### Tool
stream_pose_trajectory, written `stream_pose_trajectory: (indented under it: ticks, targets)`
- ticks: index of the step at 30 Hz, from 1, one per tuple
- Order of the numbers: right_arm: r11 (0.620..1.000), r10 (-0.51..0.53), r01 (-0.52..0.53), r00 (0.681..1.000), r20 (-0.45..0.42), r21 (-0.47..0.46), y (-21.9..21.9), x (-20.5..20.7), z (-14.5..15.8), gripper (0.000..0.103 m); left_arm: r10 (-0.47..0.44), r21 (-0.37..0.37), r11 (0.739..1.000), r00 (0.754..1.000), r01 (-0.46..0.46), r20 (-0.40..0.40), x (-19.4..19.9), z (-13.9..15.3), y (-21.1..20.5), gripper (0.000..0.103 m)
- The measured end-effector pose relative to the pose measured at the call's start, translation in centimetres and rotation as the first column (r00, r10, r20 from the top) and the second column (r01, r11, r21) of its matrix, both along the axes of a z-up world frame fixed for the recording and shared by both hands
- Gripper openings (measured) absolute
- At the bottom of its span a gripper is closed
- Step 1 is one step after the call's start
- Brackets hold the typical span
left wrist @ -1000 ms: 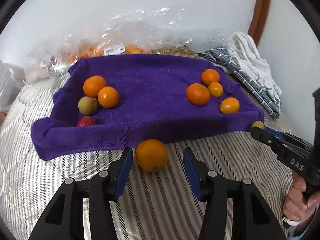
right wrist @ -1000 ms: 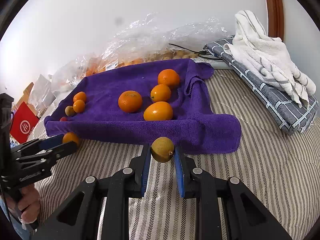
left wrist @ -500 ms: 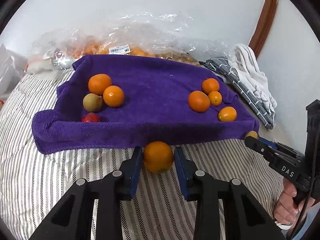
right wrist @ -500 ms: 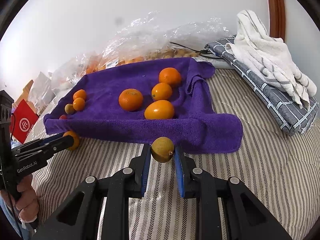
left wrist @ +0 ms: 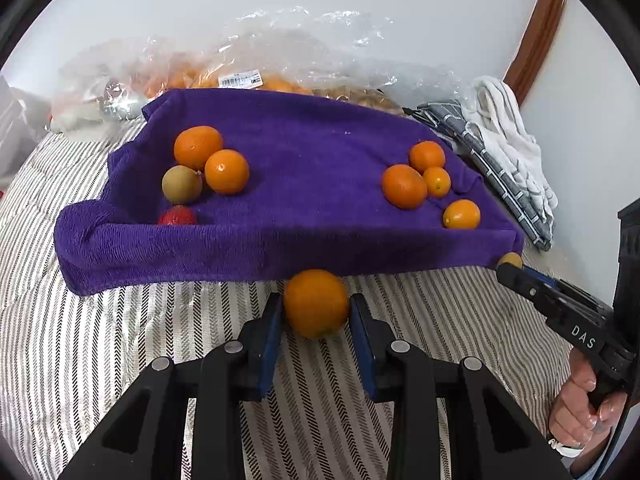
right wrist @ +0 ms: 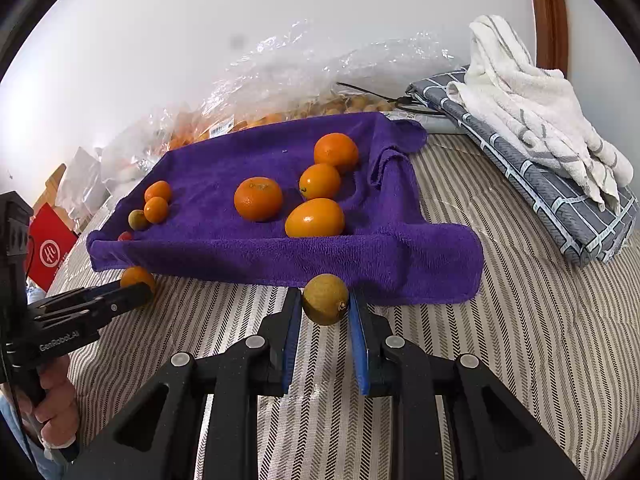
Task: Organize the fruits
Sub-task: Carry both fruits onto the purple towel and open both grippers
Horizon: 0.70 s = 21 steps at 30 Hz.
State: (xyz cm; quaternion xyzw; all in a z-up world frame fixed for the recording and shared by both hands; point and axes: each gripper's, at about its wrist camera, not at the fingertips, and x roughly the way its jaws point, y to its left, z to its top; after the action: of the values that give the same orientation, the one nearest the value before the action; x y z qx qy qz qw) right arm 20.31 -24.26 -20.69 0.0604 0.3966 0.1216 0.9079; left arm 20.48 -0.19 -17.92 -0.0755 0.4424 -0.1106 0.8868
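A purple towel (left wrist: 312, 160) lies on the striped bedding with fruit on it. On its left part sit two oranges (left wrist: 226, 171), a greenish fruit (left wrist: 182, 184) and a red fruit (left wrist: 176, 216); several oranges (left wrist: 404, 186) are grouped on its right part. In front of the towel's near edge my left gripper (left wrist: 316, 302) is shut on an orange (left wrist: 316, 308). At the towel's right corner my right gripper (right wrist: 325, 298) is shut on a small yellow-green fruit (right wrist: 325, 304). Each gripper also shows from the side in the other's view, with a hand on its handle.
Clear plastic bags (left wrist: 260, 68) holding more fruit lie behind the towel against the wall. A folded grey patterned cloth (right wrist: 560, 204) with a white towel (right wrist: 532, 104) on it is at the right. A red package (right wrist: 50, 248) is at the far left. Striped bedding (left wrist: 100, 340) spreads in front.
My left gripper's jaws have closed from wide apart onto the orange. The right gripper has stayed shut on the yellow-green fruit, unmoved.
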Motion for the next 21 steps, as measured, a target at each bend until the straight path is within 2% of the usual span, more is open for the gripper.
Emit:
stream_pose_trajectory:
  ticks: [8,16,21]
  targets:
    - [1.000,0.001,-0.001,1.000,0.000,-0.001,0.1,-0.1,0.0,0.024,0.009,-0.017,1.000,1.000,-0.009,0.004,0.0,0.0,0.5,0.031]
    - [1.000,0.001,-0.001,1.000,0.002,-0.001,0.0,0.0,0.1,0.024,0.047,-0.057,0.997,0.997,-0.043,0.065,-0.7,0.9,1.5,0.031]
    - [1.000,0.000,0.000,1.000,0.008,0.002,0.1,-0.1,0.1,0.024,0.074,-0.081,0.994,0.994,-0.068,0.075,-0.8,1.1,2.1,0.031]
